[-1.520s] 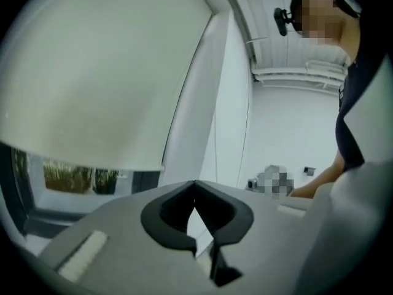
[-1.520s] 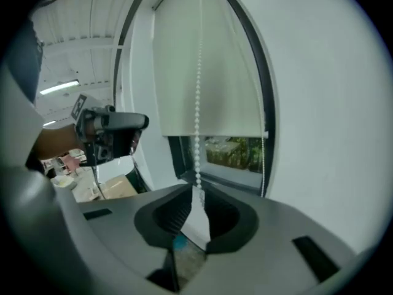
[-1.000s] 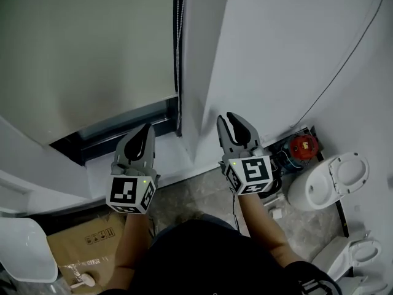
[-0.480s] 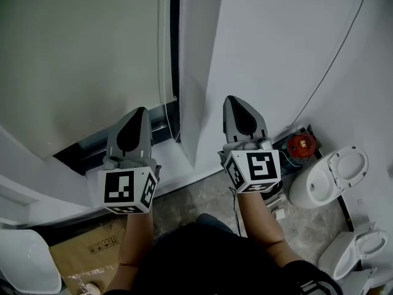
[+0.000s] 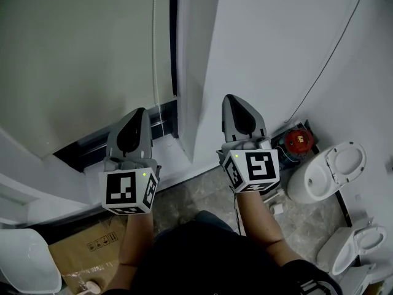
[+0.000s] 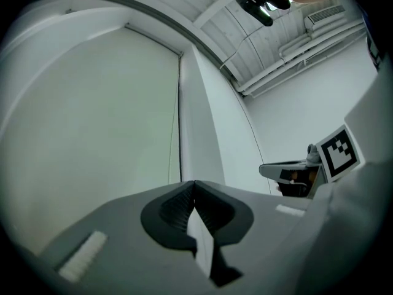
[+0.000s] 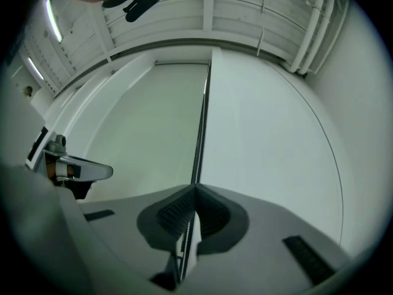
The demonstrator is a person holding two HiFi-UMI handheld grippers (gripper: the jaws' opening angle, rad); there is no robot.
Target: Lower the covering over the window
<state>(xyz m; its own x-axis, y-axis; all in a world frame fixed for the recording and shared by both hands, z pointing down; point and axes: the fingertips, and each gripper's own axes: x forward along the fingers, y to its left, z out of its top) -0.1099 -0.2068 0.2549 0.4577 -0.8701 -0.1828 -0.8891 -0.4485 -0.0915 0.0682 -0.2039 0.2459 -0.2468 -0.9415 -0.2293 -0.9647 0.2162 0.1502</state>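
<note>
A pale roller blind (image 5: 80, 54) covers most of the window; a dark strip of bare window (image 5: 110, 141) shows under it. A thin pull cord (image 5: 154, 42) hangs along the blind's right edge. My left gripper (image 5: 139, 111) is shut, its tip low and just left of the cord; in the left gripper view the cord (image 6: 171, 121) runs down beside the tip (image 6: 194, 183), not visibly pinched. My right gripper (image 5: 236, 98) is shut in front of the white wall, right of the recess corner. Its own view lines its tip (image 7: 195, 187) up with the dark blind edge (image 7: 201, 121).
A white wall corner (image 5: 196, 72) juts out between window and right gripper. Toilet bowls (image 5: 319, 177) stand on the floor at right beside a red device (image 5: 299, 139). A cardboard box (image 5: 86, 244) lies at lower left. A thin cable (image 5: 331, 48) runs down the right wall.
Both grippers have risen in the head view. The right jaws went from open to shut with nothing seen between them. The cord now shows pale and further left of the frame edge.
</note>
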